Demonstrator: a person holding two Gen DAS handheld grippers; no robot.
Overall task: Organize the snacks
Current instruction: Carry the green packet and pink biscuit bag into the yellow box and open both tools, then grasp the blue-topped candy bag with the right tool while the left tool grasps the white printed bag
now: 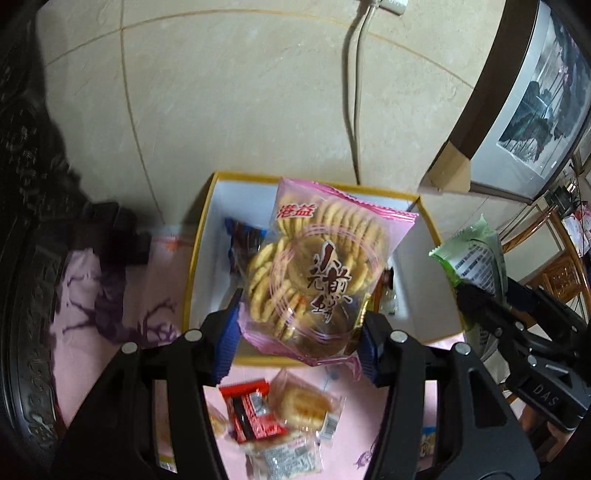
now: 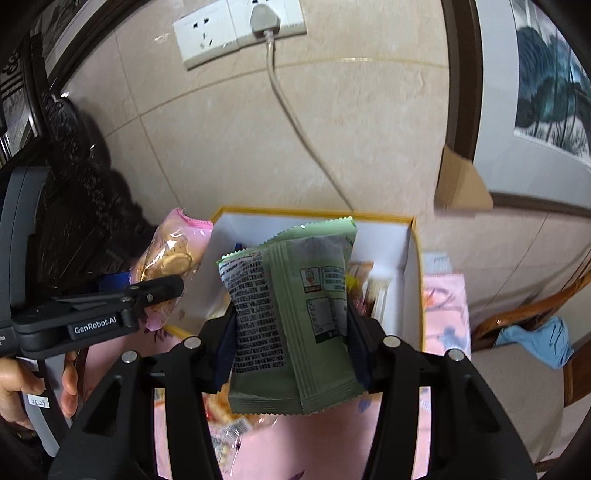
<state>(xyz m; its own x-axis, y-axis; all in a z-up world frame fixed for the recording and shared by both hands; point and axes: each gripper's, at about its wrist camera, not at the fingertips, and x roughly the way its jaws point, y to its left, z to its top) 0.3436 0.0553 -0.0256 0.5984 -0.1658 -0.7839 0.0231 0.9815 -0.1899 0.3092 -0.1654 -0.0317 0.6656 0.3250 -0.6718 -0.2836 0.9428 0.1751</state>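
- Closest, L wrist view: left gripper [image 1: 295, 343] clamped on pink pack of round crackers [image 1: 317, 273], blue pads pressing both lower edges, pack upright btwn fingers, held over the box.
- Below it on pink floral cloth [image 1: 110, 306]: loose snacks – red wrapper [image 1: 251, 413], clear-wrapped bun [image 1: 306, 406], more wrapped bits at bottom, blurred.
- R wrist view: right gripper [image 2: 291, 350] closed on green packet [image 2: 291, 314], back side w/ small print facing cam, packet squeezed at the waist, also held above box.
- Seen from R side: other gripper w/ crackers at left, hand [image 2: 22, 384] of person on its handle.
- Further: white box w/ yellow rim [image 1: 192, 266] on cloth, open top; blue-wrapped item [image 1: 243, 247] inside at left wall, small bits at right, hard to ID.
- Beyond box: beige tiled wall, grey cable [image 2: 295, 118] running down behind box from plug in white socket strip [image 2: 236, 33].
- Far R: framed picture [image 2: 546, 92], brown cardboard corner [image 2: 461, 184], wooden chair w/ blue cloth [image 2: 535, 339].
- Far L: dark carved furniture [image 1: 26, 184].
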